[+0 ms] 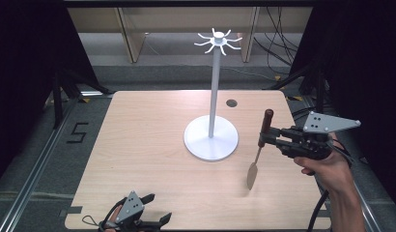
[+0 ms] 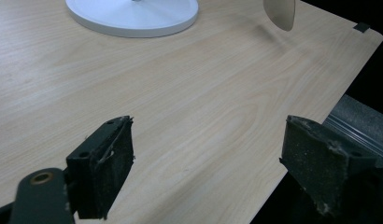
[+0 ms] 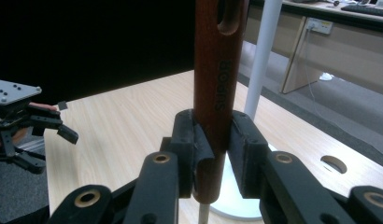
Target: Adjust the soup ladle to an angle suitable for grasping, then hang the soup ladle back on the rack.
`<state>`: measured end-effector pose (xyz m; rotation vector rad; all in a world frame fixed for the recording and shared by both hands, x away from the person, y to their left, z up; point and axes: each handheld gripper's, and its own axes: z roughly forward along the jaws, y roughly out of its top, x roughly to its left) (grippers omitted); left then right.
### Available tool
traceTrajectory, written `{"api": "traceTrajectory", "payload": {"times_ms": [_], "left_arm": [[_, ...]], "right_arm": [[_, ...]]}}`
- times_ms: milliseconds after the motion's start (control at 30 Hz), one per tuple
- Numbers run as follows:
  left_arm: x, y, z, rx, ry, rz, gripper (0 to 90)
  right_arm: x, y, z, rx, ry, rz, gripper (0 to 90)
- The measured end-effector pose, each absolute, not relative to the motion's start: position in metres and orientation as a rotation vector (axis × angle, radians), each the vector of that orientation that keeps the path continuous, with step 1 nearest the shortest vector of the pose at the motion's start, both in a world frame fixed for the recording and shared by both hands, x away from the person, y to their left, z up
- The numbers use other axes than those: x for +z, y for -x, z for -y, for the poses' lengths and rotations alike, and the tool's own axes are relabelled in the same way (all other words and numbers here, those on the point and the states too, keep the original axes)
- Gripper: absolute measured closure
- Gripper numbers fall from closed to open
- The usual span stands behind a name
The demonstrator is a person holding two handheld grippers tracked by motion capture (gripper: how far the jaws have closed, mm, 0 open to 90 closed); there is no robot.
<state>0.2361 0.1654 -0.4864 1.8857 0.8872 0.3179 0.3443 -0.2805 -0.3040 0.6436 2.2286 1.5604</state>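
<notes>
Spatula (image 1: pixel 260 145) is clamped upright by right gripper (image 1: pixel 263 138), right of frame centre; left gripper (image 1: pixel 155 209), bottom left, is held wide open, empty.

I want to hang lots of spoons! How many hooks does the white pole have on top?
8, as far as I can count: the hooks fan out all around the cap atop the white stand, far side of the table. They look tiny, so one may be hidden.
</notes>
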Motion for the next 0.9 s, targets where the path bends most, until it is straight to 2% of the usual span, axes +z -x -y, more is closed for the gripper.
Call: {"api": "traceTrajectory", "payload": {"times_ms": [900], "left_arm": [[-0.488, -0.235, -0.166, 0.334, -1.878, -0.877, 16.3]], "right_arm": [[-0.301, -0.366, 0.272, 1.547, -0.691, -2.175, 74.0]]}}
